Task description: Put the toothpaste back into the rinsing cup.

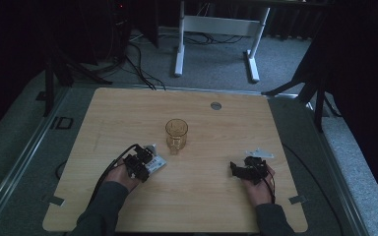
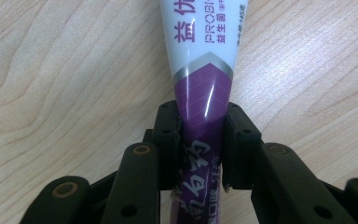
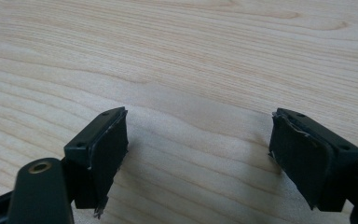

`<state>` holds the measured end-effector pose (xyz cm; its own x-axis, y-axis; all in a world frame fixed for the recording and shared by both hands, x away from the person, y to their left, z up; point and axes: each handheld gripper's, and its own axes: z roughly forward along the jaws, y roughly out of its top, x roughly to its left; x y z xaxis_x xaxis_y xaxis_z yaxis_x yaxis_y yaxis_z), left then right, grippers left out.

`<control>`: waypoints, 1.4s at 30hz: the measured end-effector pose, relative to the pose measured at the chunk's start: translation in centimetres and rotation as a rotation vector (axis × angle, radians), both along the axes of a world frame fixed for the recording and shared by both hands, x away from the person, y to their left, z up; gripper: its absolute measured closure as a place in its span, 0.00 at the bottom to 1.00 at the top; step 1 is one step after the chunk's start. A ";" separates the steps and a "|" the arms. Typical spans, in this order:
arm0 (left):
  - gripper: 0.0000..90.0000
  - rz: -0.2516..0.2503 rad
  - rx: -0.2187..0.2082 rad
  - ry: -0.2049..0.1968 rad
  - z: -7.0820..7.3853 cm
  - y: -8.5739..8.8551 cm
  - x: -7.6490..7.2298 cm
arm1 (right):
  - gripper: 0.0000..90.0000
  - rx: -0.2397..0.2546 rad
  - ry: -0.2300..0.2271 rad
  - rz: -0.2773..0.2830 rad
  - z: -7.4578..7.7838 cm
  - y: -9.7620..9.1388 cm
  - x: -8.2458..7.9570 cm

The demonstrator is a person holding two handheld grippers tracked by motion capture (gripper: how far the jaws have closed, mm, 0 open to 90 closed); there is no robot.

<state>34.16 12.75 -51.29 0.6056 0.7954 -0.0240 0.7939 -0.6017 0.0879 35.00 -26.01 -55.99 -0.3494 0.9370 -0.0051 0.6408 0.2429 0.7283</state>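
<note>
Left gripper view shows the left gripper [image 2: 200,144] pinched on the purple tail of a toothpaste tube [image 2: 204,56] lying near-left on the table [image 1: 216,196]. So far back, it may droop and knock the amber cup [image 1: 176,133]. The right gripper [image 3: 200,158] gapes, holding nothing.
</note>
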 end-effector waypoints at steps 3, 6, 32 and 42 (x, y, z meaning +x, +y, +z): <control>0.80 0.007 -0.013 0.005 0.0 0.2 0.0 | 0.21 0.000 0.000 0.000 0.0 0.0 0.0; 0.80 0.010 -0.012 0.000 0.1 0.2 -0.1 | 0.21 0.000 0.000 0.000 0.0 0.0 0.0; 0.81 0.060 -0.063 -0.063 2.1 1.7 -0.4 | 0.21 0.000 0.000 -0.001 0.0 0.0 0.0; 0.81 0.073 -0.066 -0.110 2.8 1.7 -0.6 | 0.21 0.001 0.001 -0.001 0.0 0.0 0.0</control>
